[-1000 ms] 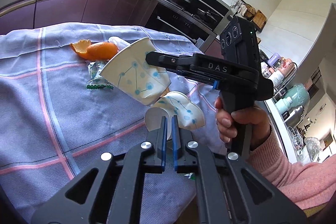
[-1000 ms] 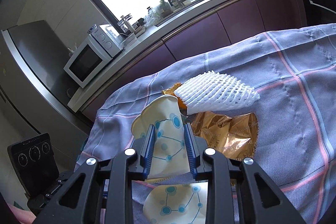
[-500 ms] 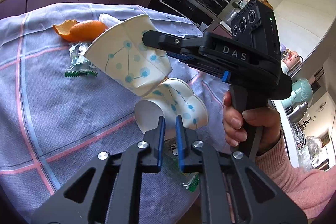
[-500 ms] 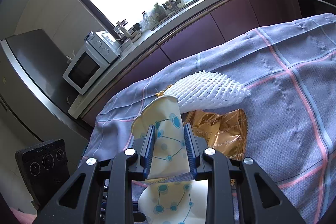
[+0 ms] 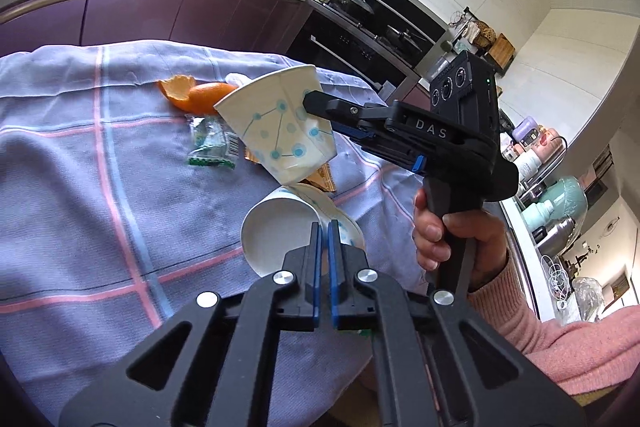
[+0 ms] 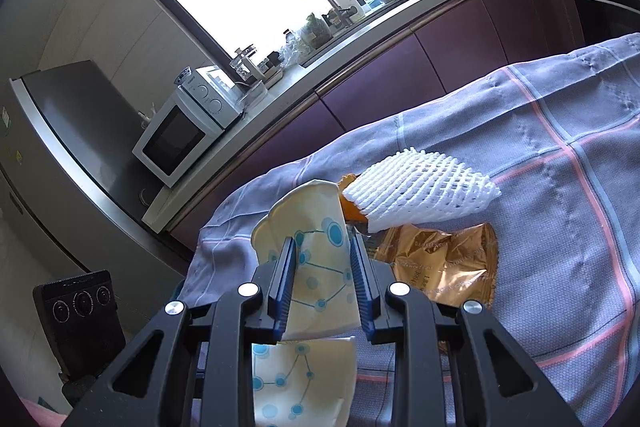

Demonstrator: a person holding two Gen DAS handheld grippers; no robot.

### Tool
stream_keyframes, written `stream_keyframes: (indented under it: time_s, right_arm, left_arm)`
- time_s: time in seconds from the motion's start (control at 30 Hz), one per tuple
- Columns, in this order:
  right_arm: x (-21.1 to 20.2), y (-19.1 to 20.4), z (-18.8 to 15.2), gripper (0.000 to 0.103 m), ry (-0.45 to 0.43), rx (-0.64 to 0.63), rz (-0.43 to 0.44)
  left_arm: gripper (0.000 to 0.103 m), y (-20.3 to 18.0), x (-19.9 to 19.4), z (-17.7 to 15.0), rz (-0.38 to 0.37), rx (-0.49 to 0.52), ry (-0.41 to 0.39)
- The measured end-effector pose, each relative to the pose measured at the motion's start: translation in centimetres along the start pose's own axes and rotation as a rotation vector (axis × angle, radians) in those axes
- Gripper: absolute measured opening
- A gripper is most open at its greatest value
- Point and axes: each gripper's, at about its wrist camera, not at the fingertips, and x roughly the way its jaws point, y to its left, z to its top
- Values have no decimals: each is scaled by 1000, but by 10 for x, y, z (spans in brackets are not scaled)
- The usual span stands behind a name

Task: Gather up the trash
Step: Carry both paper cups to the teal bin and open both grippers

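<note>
Left gripper (image 5: pixel 325 227) seemingly pinches lower cup's (image 5: pixel 280 227) rim.

My left wrist camera looks forward and down over the left gripper (image 5: pixel 324 231), close above the cloth-covered counter (image 5: pixel 80 187), with the right gripper (image 5: pixel 320 107) just ahead. My right wrist camera faces the window side. Both views share the squashed paper cup (image 5: pixel 280 131) (image 6: pixel 316 259).

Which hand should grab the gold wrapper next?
Neither is free. Probably the left: its claw pinches only the lower cup's rim, while the right claw squeezes the upper cup, though nearer the wrapper.
</note>
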Motion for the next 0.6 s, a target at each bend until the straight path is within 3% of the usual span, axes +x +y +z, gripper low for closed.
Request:
stream_keyframes:
  time_s: [0.3,0.6]
  right_arm:
    - [45,57,0,26,63,-57,93]
    - [116,145,-13,26,171,-147,203]
  left_arm:
    - [3,43,-113,-23,114,-81,-153]
    - [3,96,-244,-56,322,-187,-336]
